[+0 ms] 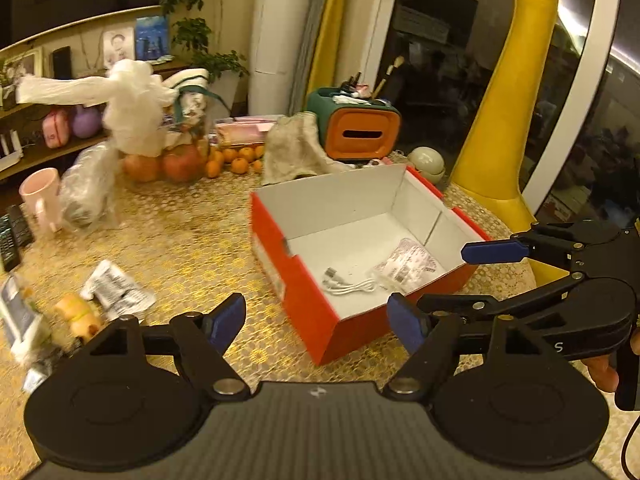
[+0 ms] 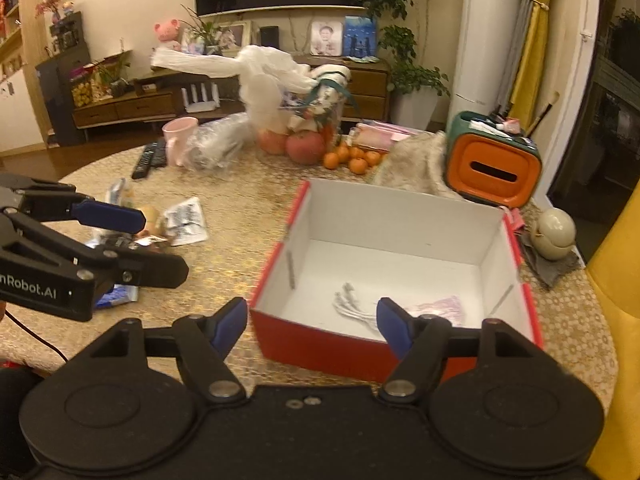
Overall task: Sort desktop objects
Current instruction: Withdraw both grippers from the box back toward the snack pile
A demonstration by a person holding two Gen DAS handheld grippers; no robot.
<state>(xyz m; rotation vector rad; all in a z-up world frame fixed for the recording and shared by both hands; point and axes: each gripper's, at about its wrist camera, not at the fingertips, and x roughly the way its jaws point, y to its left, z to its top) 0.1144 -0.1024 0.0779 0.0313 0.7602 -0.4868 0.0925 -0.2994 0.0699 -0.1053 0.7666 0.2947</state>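
Red box (image 2: 320, 344), mid-bench: holds white cable (image 1: 348, 286) and packet (image 1: 408, 262). Loose packets (image 1: 116, 288) near left edge: light, crinkly; judged best pinched at an edge. Left hand-held gripper (image 1: 316, 320) and right hand-held gripper (image 2: 310, 322): both apart, empty.

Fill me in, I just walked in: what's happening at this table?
A person with two handheld grippers is sorting clutter into the red box. A white cable and a packet already lie inside. The left gripper and right gripper are both open and empty; wrappers remain on the table.
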